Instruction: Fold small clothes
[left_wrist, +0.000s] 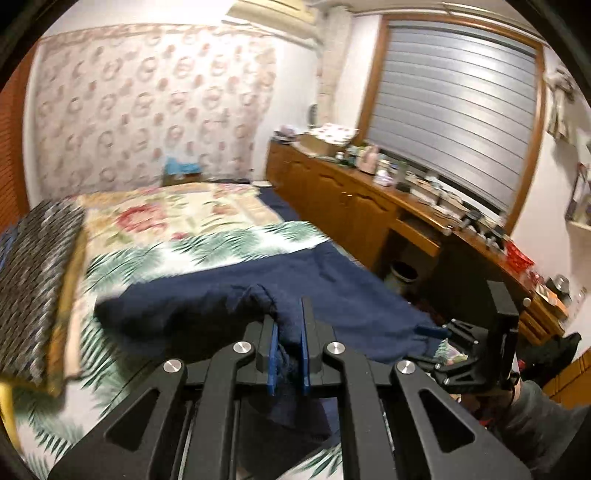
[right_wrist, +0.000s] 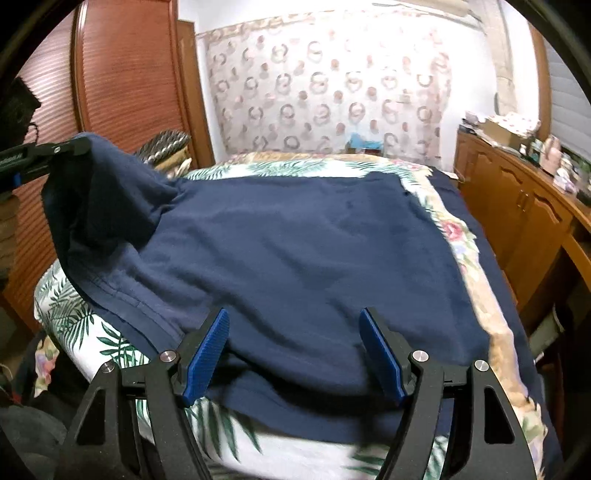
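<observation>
A navy blue garment lies spread across the bed's palm-leaf sheet. My left gripper is shut on a bunched corner of it, the cloth pinched between the blue pads. In the right wrist view that left gripper holds the corner lifted at the upper left, so the fabric drapes down from it. My right gripper stands open over the garment's near edge, with cloth under and between its fingers but the pads apart from it. The right gripper also shows in the left wrist view at the garment's right end.
A wooden cabinet with a cluttered top runs along the right wall under a shuttered window. A waste bin stands beneath its desk part. Folded patterned blankets are stacked at the bed's left. A floral quilt covers the far bed.
</observation>
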